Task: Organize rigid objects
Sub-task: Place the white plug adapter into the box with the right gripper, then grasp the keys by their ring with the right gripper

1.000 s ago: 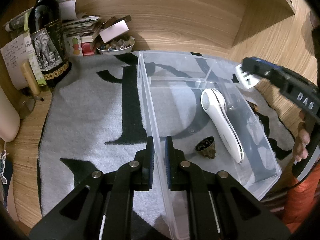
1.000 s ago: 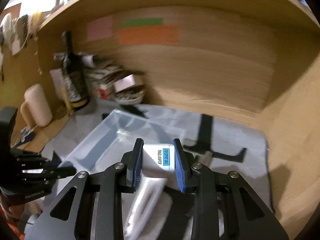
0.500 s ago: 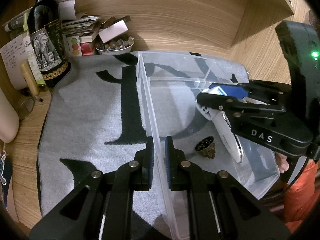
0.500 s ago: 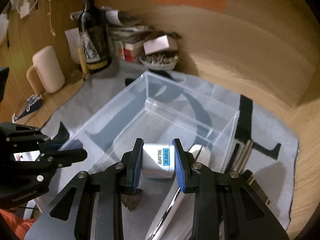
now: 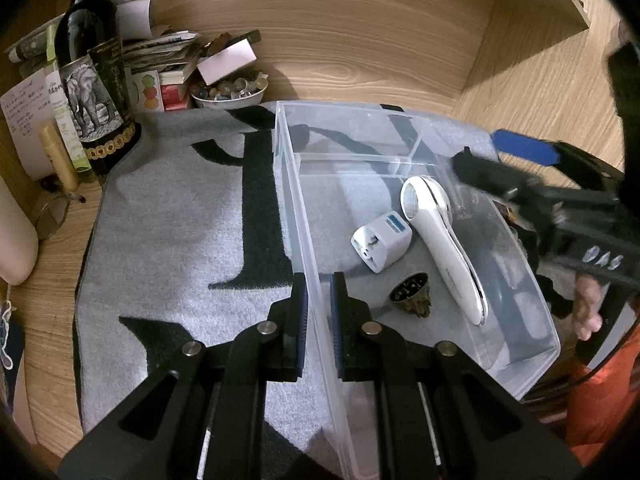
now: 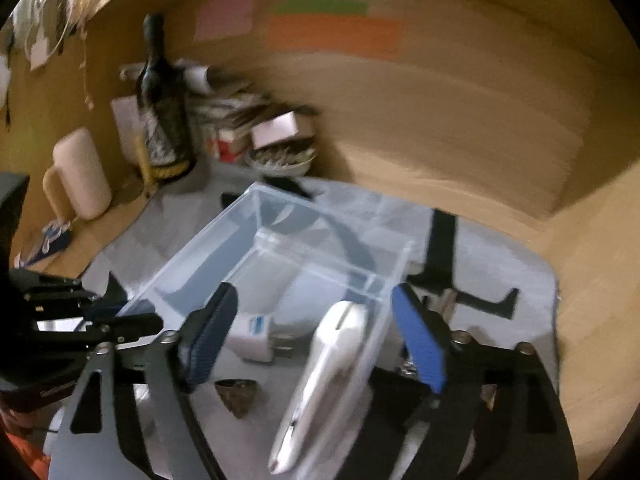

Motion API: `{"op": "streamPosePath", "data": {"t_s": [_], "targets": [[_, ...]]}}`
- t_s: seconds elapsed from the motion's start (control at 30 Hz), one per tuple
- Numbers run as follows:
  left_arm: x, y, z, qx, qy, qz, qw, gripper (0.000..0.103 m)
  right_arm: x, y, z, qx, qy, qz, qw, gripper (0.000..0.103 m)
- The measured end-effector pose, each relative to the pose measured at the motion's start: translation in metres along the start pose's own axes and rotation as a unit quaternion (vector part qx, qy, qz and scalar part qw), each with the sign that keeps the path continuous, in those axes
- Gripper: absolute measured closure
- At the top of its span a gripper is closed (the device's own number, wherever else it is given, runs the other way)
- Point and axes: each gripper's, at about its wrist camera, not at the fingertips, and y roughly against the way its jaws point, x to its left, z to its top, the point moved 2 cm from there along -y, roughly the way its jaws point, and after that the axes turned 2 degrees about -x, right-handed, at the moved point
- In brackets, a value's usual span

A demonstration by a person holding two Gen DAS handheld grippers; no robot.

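Three items sit in the clear bin [image 5: 520, 364]: white adapter [image 5: 382, 242], white handheld device [image 5: 440, 240], brown cone piece [image 5: 412, 300]. My right tongs [image 6: 316, 340] have just been opening, wide, nothing between them. My left tongs [image 5: 318, 312] pinch the bin wall. Drop step done; next I fetch another object off the bench.

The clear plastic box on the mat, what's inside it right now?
Inside the clear box lie a white travel adapter, a long white handheld device and a small dark bell-shaped piece. Its narrow far section looks empty. The right gripper hides the right edge.
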Motion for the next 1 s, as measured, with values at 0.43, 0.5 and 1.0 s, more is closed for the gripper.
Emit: {"op": "streamPosePath", "data": {"t_s": [0.43,0.5,1.0], "targets": [[-0.001,0.0,0.0,0.0,0.0,0.0,1.0,0.093,-0.069,0.044,-0.024,-0.026,-0.067,-0.122,0.99,0.021],[-0.001,0.0,-0.001,0.0,0.001,0.0,1.0,0.093,-0.08,0.046,-0.034,-0.017,-0.08,-0.136,0.987,0.021],[-0.002,0.001,-0.002,0.001,-0.002,-0.002,1.0,0.093,-0.116,0.028,-0.119,0.07,-0.171,-0.147,0.972,0.022]]}}
